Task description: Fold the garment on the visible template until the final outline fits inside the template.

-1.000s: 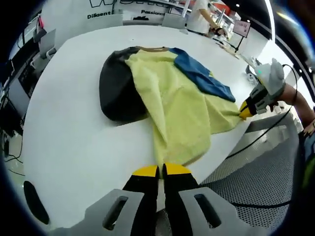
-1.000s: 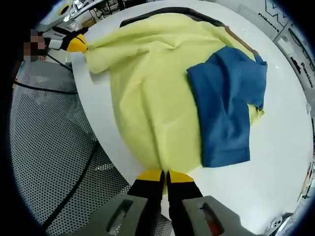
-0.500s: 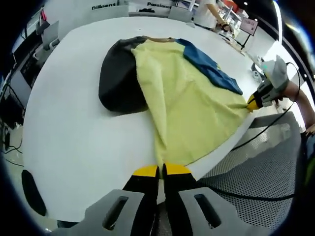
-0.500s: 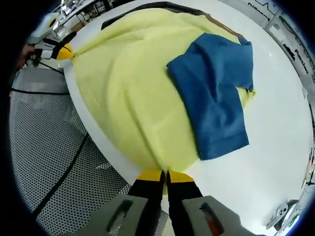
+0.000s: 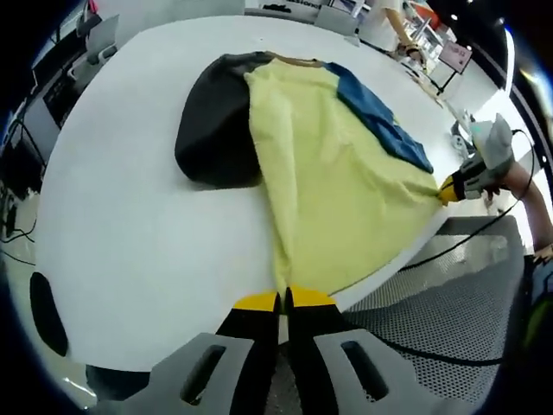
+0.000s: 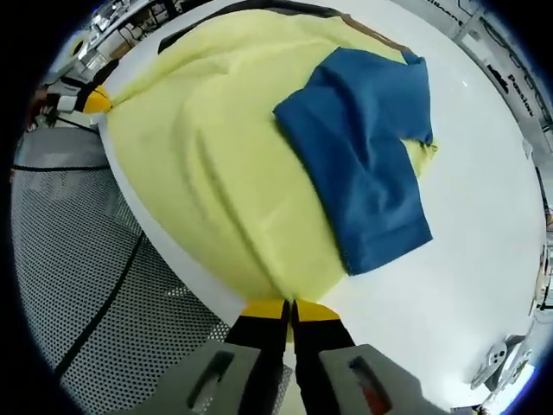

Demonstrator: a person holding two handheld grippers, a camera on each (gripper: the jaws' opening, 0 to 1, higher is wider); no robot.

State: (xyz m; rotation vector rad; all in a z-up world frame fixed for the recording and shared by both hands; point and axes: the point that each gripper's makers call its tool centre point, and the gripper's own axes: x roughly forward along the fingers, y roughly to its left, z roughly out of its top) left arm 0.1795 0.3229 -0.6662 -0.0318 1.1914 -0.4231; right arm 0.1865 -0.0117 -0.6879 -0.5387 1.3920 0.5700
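Note:
A yellow garment [image 5: 333, 177] with a blue sleeve [image 5: 384, 130] lies spread on the white table [image 5: 138, 233], partly over a dark oval template [image 5: 212, 130]. My left gripper [image 5: 283, 300] is shut on one corner of the yellow hem at the table's near edge. My right gripper [image 6: 289, 307] is shut on the other hem corner; it also appears in the left gripper view as the right gripper [image 5: 449, 188]. In the right gripper view the blue sleeve [image 6: 363, 147] lies folded over the yellow garment [image 6: 207, 147], and the left gripper [image 6: 93, 100] holds the far corner. The hem is pulled taut between them.
A perforated metal floor [image 5: 432, 337] lies below the table edge, with black cables [image 6: 95, 303] across it. Desks, chairs and a person stand beyond the table at the back [image 5: 380, 17]. A small white object [image 6: 492, 363] sits near the table's rim.
The grippers have pulled apart, stretching the yellow hem flat and smoothing its wrinkles. The garment has slid slightly toward the table's edge.

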